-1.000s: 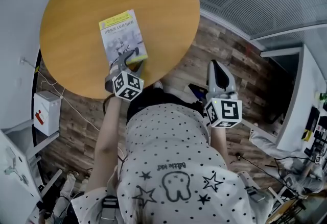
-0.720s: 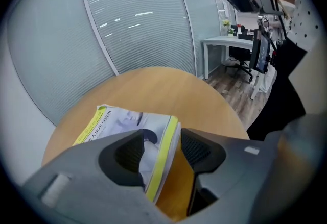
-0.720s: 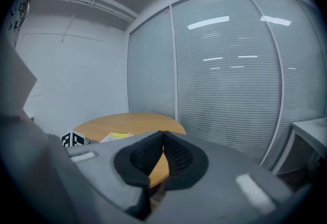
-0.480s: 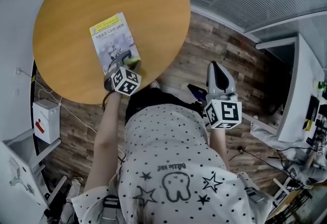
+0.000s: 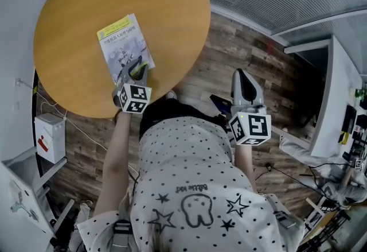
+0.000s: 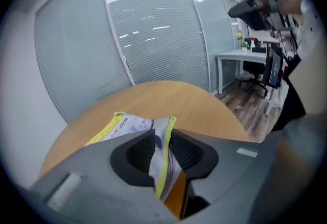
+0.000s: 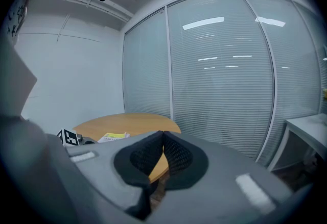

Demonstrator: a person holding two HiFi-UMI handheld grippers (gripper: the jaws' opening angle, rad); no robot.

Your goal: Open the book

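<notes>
In the head view, a book [image 5: 123,45] lies at the upper left on a round wooden desk [image 5: 74,4]. Its yellow strip has print too small to read. The left gripper [image 5: 137,68] is at the book's lower edge. The right gripper [image 5: 243,76] is at the middle right, over the floor [image 5: 241,44].

In the left gripper view, the jaws have just been closing and pinch the book's bent-up cover.

In the right gripper view, the jaws are pressed together with nothing between them.

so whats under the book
The book lies on the round wooden table. The left hand-held gripper, its jaws just now closing, pinches the near cover corner; below that lifted corner only tabletop shows. Whatever lies beneath the rest is covered.
</notes>
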